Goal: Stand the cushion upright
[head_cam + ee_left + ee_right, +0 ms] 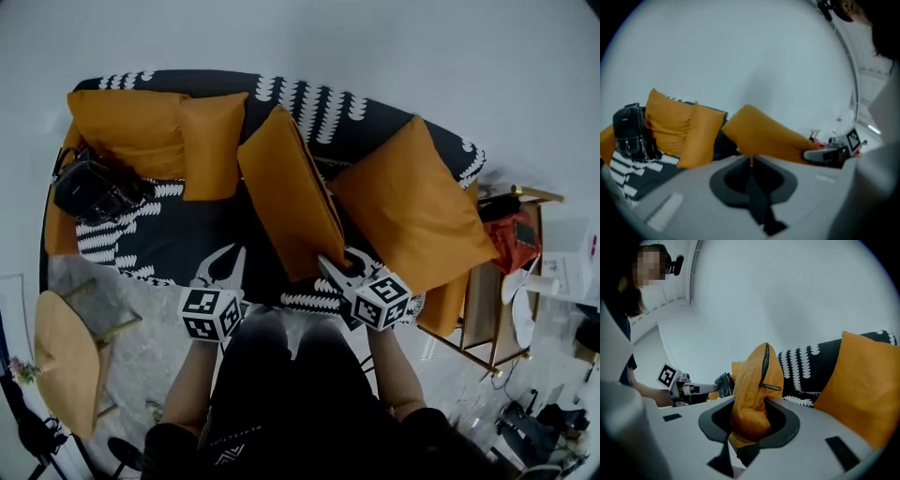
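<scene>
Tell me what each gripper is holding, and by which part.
Right gripper pinches the middle orange cushion by its lower corner; left gripper holds nothing.

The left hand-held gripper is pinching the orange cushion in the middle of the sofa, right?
Not quite. It is the right hand-held gripper that is pinching the orange cushion in the middle. The right gripper view shows the cushion's edge squeezed between its jaws. The left hand-held gripper is shut on nothing.
</scene>
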